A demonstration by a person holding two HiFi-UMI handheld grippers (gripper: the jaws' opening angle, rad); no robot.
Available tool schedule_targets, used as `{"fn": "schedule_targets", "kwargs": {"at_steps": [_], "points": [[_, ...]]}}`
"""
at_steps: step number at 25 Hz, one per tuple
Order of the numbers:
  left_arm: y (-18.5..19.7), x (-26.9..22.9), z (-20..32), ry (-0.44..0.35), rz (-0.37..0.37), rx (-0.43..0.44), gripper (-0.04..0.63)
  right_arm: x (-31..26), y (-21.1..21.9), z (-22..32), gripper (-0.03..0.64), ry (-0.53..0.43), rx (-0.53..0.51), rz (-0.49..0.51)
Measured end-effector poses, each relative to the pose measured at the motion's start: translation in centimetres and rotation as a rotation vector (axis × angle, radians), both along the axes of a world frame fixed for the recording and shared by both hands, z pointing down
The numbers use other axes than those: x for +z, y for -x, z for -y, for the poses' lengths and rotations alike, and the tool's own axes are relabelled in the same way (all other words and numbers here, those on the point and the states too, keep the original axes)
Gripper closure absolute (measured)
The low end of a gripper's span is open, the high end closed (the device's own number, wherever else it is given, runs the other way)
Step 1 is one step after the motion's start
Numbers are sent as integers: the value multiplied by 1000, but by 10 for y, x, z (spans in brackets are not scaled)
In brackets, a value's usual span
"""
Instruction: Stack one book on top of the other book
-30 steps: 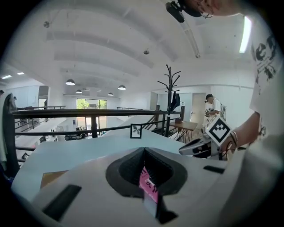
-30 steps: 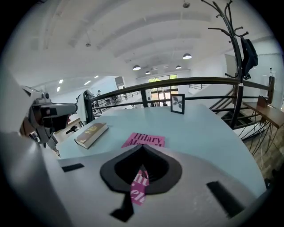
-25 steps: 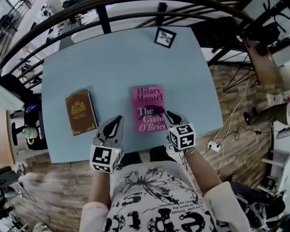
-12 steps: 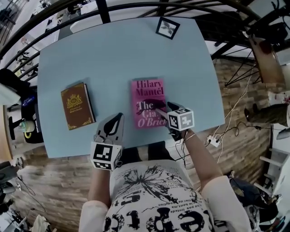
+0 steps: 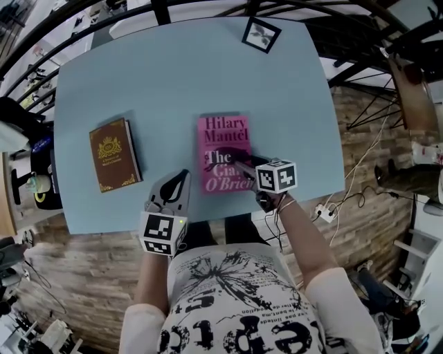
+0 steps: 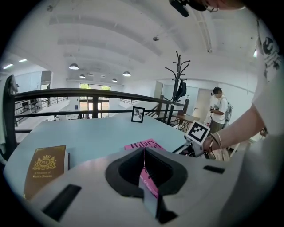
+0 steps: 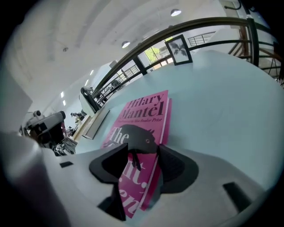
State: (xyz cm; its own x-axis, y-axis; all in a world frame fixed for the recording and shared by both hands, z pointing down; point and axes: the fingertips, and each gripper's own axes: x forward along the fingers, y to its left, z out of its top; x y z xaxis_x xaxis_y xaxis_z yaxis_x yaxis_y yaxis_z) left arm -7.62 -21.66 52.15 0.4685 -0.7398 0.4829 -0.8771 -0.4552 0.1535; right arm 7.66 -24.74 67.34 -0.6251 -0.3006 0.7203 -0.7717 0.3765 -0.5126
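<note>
A pink book (image 5: 225, 148) lies flat on the light blue table (image 5: 180, 83), near its front edge. A brown book (image 5: 111, 153) with a gold crest lies apart to its left. My right gripper (image 5: 240, 164) is low over the pink book's lower right edge. Seen in the right gripper view, its jaws are closing with that edge of the pink book (image 7: 144, 111) between them, the gripper (image 7: 142, 151) still apart from it. My left gripper (image 5: 180, 176) is shut and empty, hovering between the two books at the table's front. In the left gripper view, its jaws (image 6: 143, 153) meet in one seam before the pink book (image 6: 143, 144) and brown book (image 6: 44, 167).
A small framed picture (image 5: 261, 34) stands at the table's far edge. A dark curved railing (image 5: 208, 10) runs behind the table. In the left gripper view a coat stand (image 6: 177, 84) and a person (image 6: 219, 111) stand beyond the table.
My right gripper came down and rolled onto the pink book's right edge, and its jaws went from shut to apart. My left gripper sank a little, still shut.
</note>
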Motion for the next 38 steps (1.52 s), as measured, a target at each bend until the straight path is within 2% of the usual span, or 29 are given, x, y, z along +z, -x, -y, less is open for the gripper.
{"fn": "schedule_targets", "kwargs": {"at_steps": [5,10,11,12,13,17,20,22,26,31,38], "points": [[-7,12,1,50,-9,7,586,0,-2,0,411,-13,2,33],[-13,40,4,220,-52,-27,577,0,-2,0,411,-12,7,38],[-16,47,4,263,-74,-30,537,0,-2,0,410,-14,8,37],[-19,53,5,303,-96,-27,414,0,-2,0,410,-16,9,35],[-22,58,4,337,-112,-22,387,0,-2,0,410,-17,10,34],[-27,83,3,433,-88,-29,341,0,-1,-1,408,-26,19,35],[-33,100,5,483,-117,-43,318,0,-2,-1,408,-28,19,39],[-37,112,5,510,-121,-45,311,0,-2,0,408,-26,16,43],[-40,134,4,558,-86,-57,311,-1,-2,0,410,-29,16,56],[-50,145,10,584,-156,-52,314,-1,-2,0,410,-37,15,60],[-58,156,7,614,-173,-41,328,1,-2,0,411,-49,34,65]]}}
